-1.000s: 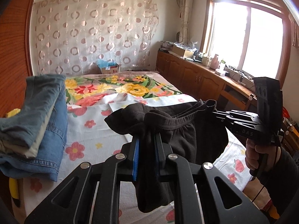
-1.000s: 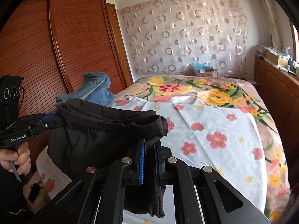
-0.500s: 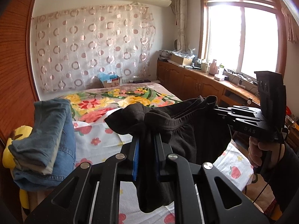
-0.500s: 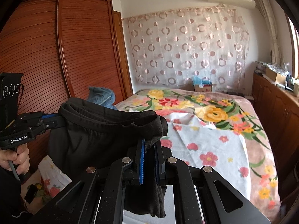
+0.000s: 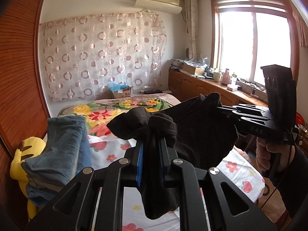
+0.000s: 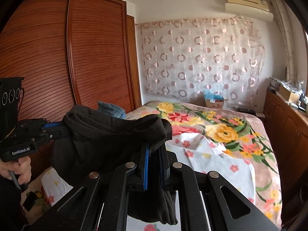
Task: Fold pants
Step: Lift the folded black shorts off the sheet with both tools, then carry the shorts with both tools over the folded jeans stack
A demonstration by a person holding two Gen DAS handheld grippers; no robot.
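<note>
Black pants [image 5: 202, 134] hang in the air above the bed, stretched by the waistband between my two grippers. In the left wrist view my left gripper [image 5: 151, 144] is shut on a bunched end of the waistband, with cloth drooping below its blue pads. My right gripper [image 5: 220, 108] comes in from the right, held by a hand, and bites the other end. In the right wrist view the right gripper [image 6: 154, 151] is shut on the pants [image 6: 100, 138], while the left gripper [image 6: 62, 128] clamps the far end at the left. The pant legs hang out of sight below.
A stack of folded jeans [image 5: 57, 150] and a yellow plush toy [image 5: 19, 163] sit at the bed's left side by the wooden wardrobe [image 6: 57, 57]. A white flowered sheet [image 6: 221, 165] lies over the floral blanket [image 6: 221, 132]. Wooden cabinets [image 5: 202, 88] run under the window.
Both grippers have risen with the pants still clamped and tilted upward, so the bed sits lower in both views and more wall and ceiling shows.
</note>
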